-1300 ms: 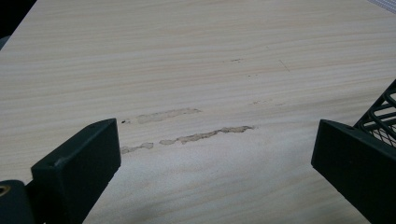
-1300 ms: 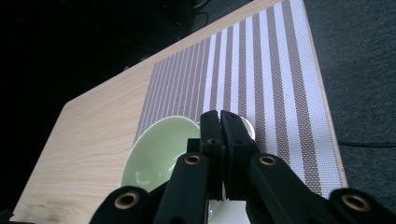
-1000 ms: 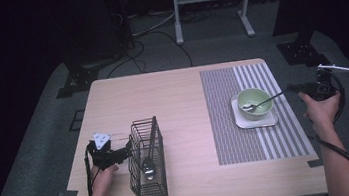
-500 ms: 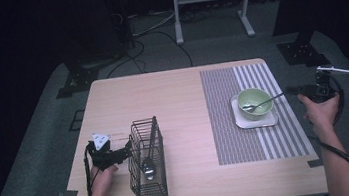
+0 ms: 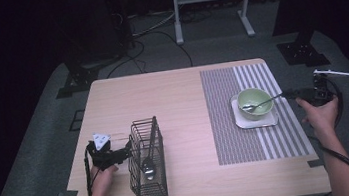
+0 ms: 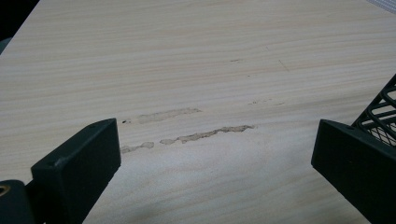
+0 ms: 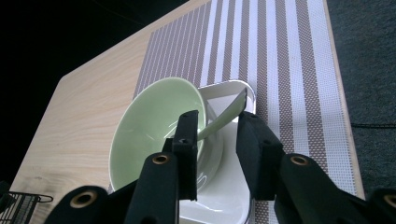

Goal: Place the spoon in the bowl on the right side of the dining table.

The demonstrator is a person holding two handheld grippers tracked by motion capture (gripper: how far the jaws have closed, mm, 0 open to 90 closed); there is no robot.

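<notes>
A pale green bowl sits on a white square plate on the striped placemat. A metal spoon lies in the bowl with its handle over the right rim. My right gripper is at the handle's end. Its jaws have just been opening and now stand open, with the handle loose between them. My left gripper is open over bare wood, against the left side of a black wire basket.
Another utensil stands inside the wire basket near the table's front left. The wooden tabletop lies bare between basket and placemat. Past the right table edge, dark floor and a cable run behind my right hand.
</notes>
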